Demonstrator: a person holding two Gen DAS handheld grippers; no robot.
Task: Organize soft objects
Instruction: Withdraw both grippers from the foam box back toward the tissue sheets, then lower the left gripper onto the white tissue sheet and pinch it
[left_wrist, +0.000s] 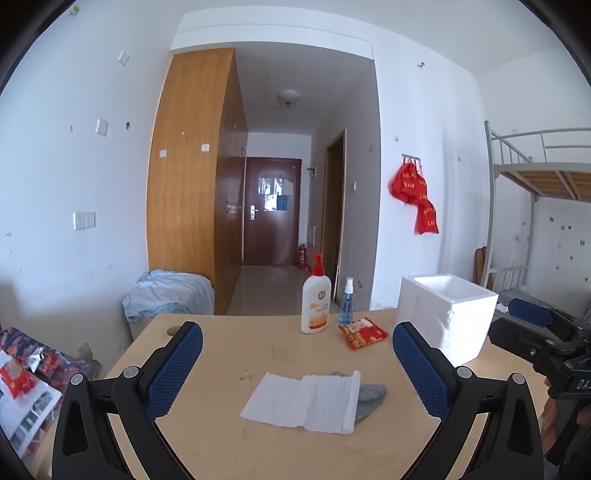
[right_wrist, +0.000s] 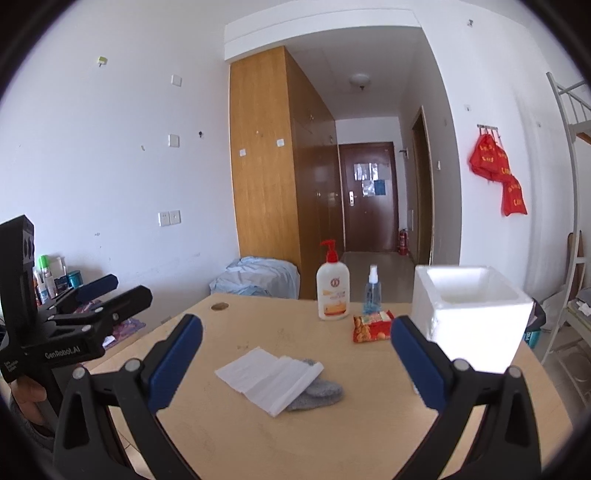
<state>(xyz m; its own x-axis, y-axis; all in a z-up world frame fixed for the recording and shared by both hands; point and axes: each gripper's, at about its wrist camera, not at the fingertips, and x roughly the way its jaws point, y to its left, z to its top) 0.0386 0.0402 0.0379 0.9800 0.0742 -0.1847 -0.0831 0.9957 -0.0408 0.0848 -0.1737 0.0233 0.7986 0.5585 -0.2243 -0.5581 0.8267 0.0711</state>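
Observation:
A white folded tissue sheet (left_wrist: 303, 400) (right_wrist: 267, 376) lies flat in the middle of the wooden table (left_wrist: 229, 439) (right_wrist: 332, 435), covering most of a grey sock (left_wrist: 371, 397) (right_wrist: 317, 393) whose toe sticks out at the right. A white foam box (left_wrist: 447, 314) (right_wrist: 469, 314) stands open-topped at the table's right. My left gripper (left_wrist: 297, 354) hovers wide open above the near table, nothing between its blue pads. My right gripper (right_wrist: 297, 345) is likewise open and empty, above and in front of the tissue. Each gripper shows at the edge of the other's view.
At the table's far side stand a white pump bottle (left_wrist: 315, 299) (right_wrist: 332, 291), a small blue spray bottle (left_wrist: 347, 302) (right_wrist: 372, 291) and a red snack packet (left_wrist: 362, 332) (right_wrist: 372, 326). Light blue cloth (left_wrist: 168, 295) covers a piece of furniture behind. Clutter sits at the left; a metal bunk frame (left_wrist: 535, 192) at the right.

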